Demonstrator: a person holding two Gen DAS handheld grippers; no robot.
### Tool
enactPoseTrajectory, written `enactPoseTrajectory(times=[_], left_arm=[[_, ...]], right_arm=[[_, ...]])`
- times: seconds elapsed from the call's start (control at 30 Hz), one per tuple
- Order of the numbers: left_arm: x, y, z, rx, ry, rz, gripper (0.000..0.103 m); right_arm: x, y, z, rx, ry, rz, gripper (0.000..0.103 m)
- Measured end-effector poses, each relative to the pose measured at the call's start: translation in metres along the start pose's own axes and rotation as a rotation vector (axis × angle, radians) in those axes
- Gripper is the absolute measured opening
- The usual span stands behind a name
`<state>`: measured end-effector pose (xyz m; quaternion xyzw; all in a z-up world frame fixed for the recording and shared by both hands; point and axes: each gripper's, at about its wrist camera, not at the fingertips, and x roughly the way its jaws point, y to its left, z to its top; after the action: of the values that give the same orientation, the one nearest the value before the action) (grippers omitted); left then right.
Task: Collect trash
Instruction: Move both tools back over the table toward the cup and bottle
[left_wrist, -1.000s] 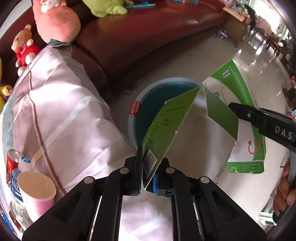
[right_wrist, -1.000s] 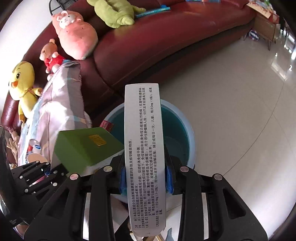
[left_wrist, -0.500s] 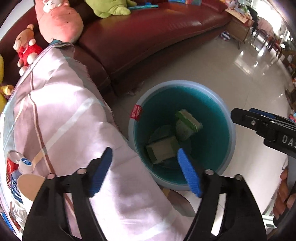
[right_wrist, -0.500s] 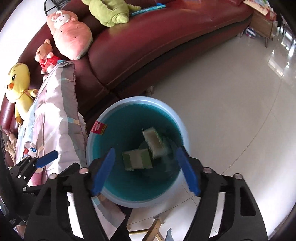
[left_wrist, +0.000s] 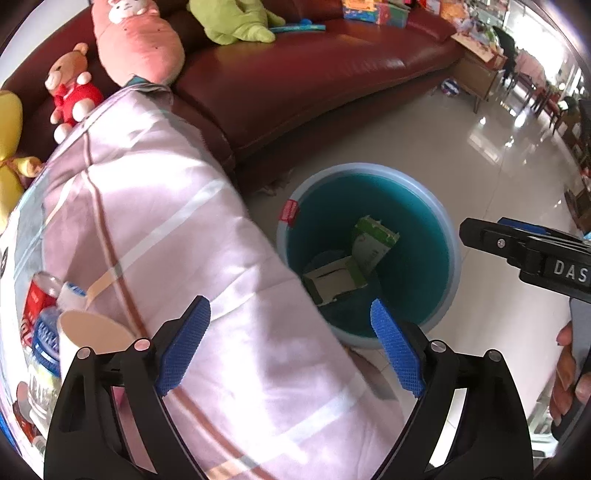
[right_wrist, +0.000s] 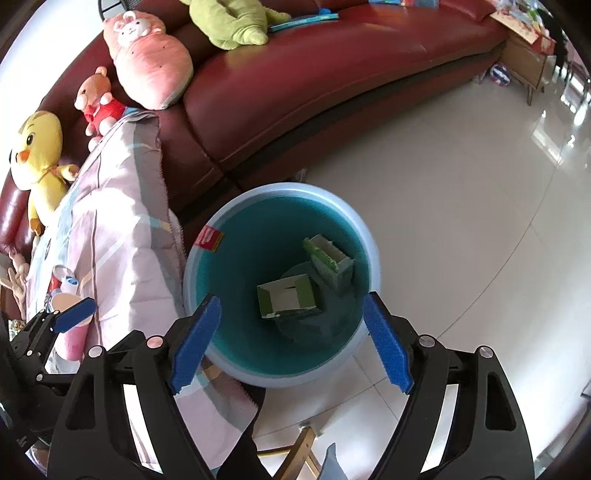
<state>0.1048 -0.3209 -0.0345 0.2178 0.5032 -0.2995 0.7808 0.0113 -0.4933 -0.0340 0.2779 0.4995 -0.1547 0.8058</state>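
A light-blue bin (left_wrist: 452, 236) with a teal inside stands on the floor beside the sofa. Two green-and-white cartons lie at its bottom: one leaning upright (left_wrist: 373, 245), one open and flat (left_wrist: 334, 282). My left gripper (left_wrist: 288, 310) hangs above the bin's left edge and the quilt, its jaws opening with nothing between the blue pads. In the right wrist view the same bin (right_wrist: 365, 236) holds both cartons (right_wrist: 327, 258) (right_wrist: 288, 297). My right gripper (right_wrist: 291, 301) is straight over the bin, its jaws opening and empty.
A pink striped quilt (left_wrist: 166, 240) covers the surface to the left of the bin. On it stand a paper cup (left_wrist: 88, 332), a red can (left_wrist: 37, 299) and a bottle. The red sofa (right_wrist: 332, 85) carries plush toys. Glossy tiled floor (right_wrist: 461, 221) lies to the right.
Both grippers were shut on cartons over the bin. They have opened wide, and the two cartons have dropped into the bin. The left gripper has drifted left, over the quilt.
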Motion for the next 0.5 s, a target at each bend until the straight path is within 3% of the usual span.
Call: enactPoseTrajectory(times=[0.5], left_arm=[[-0.064,0.088,-0.058,-0.118,-0.078,0.037,0.092]], right_arm=[[-0.023,0.090,-0.028,-0.122,0.016,0.020,0.076]])
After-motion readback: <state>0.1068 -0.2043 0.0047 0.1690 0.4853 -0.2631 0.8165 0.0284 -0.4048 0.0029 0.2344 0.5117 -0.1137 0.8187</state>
